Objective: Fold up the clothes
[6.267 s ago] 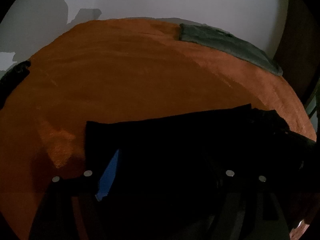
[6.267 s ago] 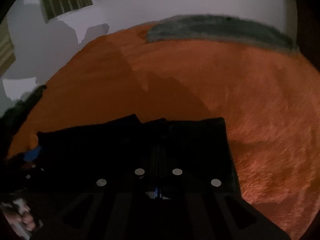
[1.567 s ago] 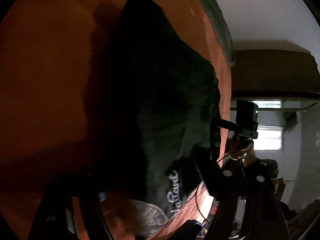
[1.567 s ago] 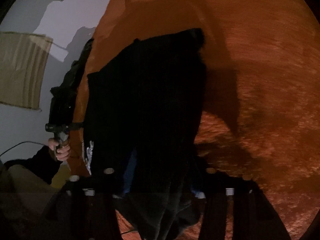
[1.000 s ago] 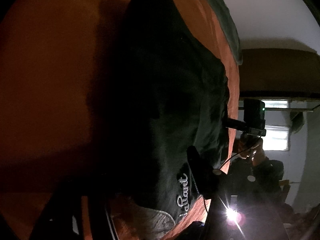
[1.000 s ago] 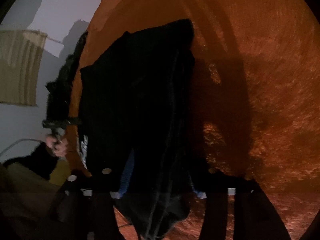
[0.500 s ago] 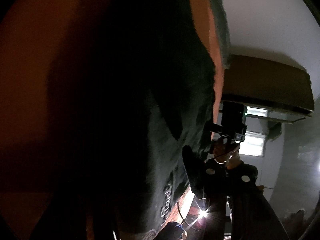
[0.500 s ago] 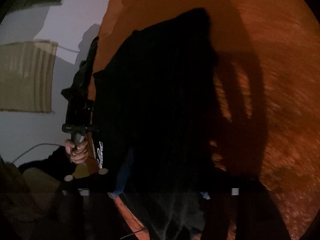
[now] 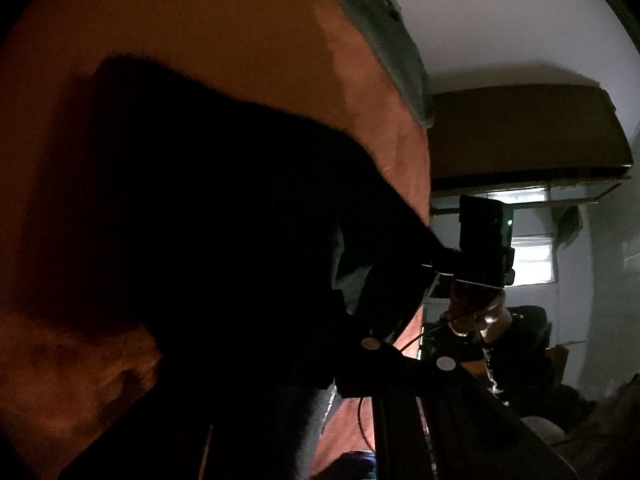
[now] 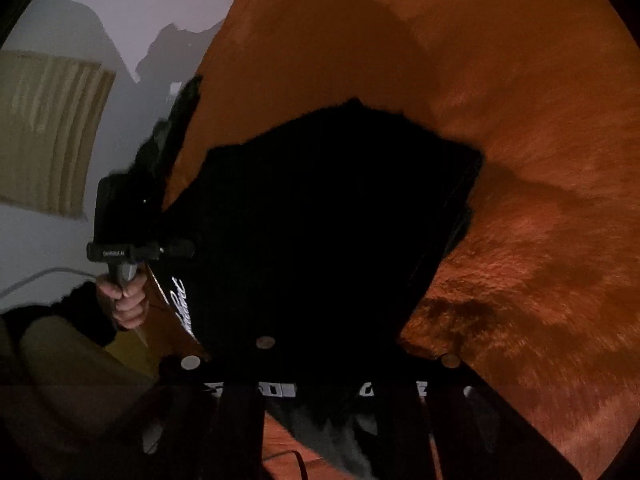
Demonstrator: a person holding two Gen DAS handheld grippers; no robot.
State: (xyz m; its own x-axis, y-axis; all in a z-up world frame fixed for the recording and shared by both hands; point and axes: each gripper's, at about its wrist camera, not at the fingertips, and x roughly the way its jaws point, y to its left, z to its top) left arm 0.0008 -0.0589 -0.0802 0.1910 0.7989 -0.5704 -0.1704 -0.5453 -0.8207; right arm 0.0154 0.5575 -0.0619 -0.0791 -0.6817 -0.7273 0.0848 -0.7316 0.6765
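1. Both sets of jaws are closing, and each has black cloth between them. The left gripper point(image 9: 404, 354) pinches one near corner of the black garment point(image 10: 320, 220). The right gripper point(image 10: 320, 360) pinches the other near corner.

2. That black garment is lifted at its near edge. Its far end seems to rest on the orange blanket point(image 10: 520, 120) of the bed. White writing point(image 10: 182, 304) shows near one held corner.

3. The right wrist view shows a hand point(image 10: 126, 300) holding the left gripper's handle. The left wrist view shows the other hand point(image 9: 476, 312) under the right gripper, dim and hard to see.

4. I think the step now is to carry the near edge over to the far edge.

5. To do it well, keep both corners level, so the cloth hangs flat between them.

6. Keep the edge pulled gently tight, so no wrinkles get folded in.

7. Move both hands together, at the same pace.

8. Lay the held edge right on top of the far edge, then let go.

9. A gray cloth point(image 9: 384, 40) lies at the far side of the bed, well apart.
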